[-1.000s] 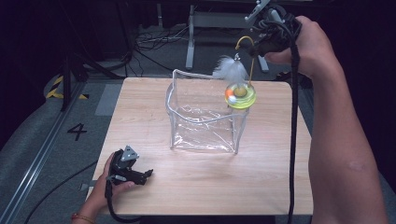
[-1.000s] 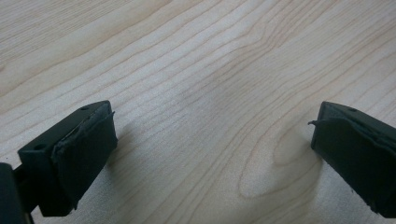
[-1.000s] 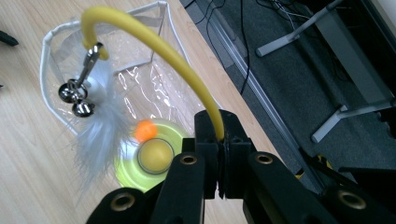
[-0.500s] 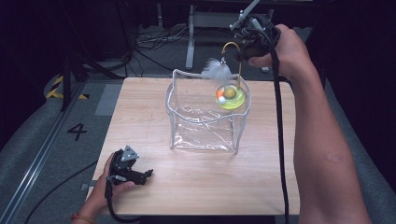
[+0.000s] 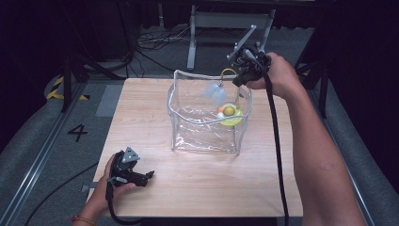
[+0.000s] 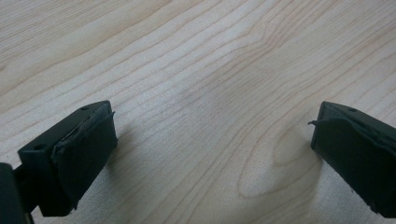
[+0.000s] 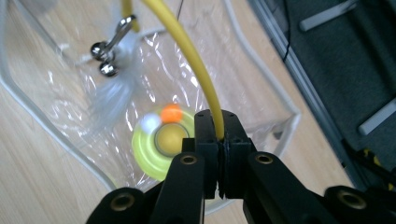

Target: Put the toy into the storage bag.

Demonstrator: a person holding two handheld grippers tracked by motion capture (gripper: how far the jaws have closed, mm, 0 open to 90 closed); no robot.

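While the left gripper [image 5: 149, 176] rests on the worktop [image 5: 202, 188] nearer the person than the clear plastic bag [image 5: 207, 136], its fingers spread wide and empty, the right gripper [image 7: 219, 135] pinches the cat toy's yellow wire [image 7: 187, 51] over the bag. The lime disc [image 5: 230, 114], feather [image 5: 215, 93] and bells [image 7: 105, 58] dangle inside: light, springy, best gripped by the wire.

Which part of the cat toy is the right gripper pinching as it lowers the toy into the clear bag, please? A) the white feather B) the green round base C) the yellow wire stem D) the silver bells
C: in the right gripper view the right gripper is shut on the yellow wire stem, with the green round base hanging below inside the clear bag.
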